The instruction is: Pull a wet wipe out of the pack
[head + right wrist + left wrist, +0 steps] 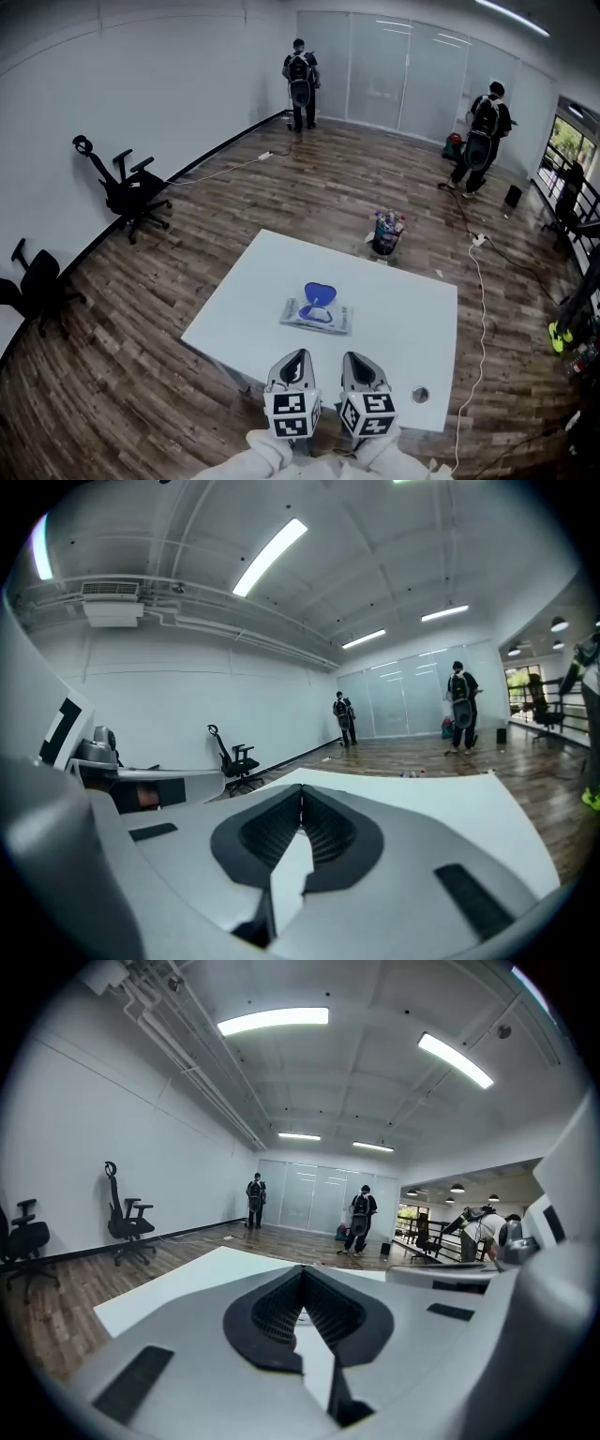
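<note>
**Q:** What stage is shown?
**A:** A white desk [403, 309] with the wet wipe pack [317, 315] at its middle. The left gripper [296, 361] and right gripper [354, 362] are at the near edge, jaws together, empty, short of the pack.
**Q:** Progress?
**A:** The blue lid [320, 294] stands open; the grasp and pull apparently remain.

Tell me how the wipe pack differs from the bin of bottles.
The pack lies flat on the table; the bin stands upright on the floor past the table's far edge. The pack is pale with a blue lid; the bin is dark and holds bottles. Both are open at the top.
</note>
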A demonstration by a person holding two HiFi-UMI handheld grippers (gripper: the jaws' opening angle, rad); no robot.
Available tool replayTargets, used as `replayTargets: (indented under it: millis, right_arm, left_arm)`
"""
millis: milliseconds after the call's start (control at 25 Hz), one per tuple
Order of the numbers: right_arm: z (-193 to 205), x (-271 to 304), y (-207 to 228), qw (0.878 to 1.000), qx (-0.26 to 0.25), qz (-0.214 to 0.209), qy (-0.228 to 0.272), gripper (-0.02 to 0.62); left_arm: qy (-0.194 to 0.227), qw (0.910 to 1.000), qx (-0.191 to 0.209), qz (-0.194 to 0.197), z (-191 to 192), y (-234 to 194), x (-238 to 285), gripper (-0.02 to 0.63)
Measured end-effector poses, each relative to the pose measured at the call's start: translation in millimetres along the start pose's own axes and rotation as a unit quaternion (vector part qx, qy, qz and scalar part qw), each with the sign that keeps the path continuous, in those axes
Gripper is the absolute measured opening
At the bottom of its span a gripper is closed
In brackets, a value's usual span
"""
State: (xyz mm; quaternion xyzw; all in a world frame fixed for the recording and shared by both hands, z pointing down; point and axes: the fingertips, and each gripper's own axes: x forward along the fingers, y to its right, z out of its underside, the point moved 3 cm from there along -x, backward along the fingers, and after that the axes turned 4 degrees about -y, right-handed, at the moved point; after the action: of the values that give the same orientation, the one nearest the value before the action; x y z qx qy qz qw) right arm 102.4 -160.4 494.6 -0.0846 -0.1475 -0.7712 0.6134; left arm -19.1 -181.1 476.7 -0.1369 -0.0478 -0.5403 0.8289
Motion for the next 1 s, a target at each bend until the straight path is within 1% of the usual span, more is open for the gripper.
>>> replayTargets:
  millis: [400,1000]
  right_arm:
    - [-13,53,3,1.000,0.007,-0.003,-0.006,0.009]
    - [-22,102,15,1.000,0.025,0.009,-0.012,0.009]
  left_arm:
    - [-0.009,1.0000,0.003,-0.002,-12,-29,43,0.000]
    - [-0.025,0.9995,0.011,0.018,-21,-44,94,0.000]
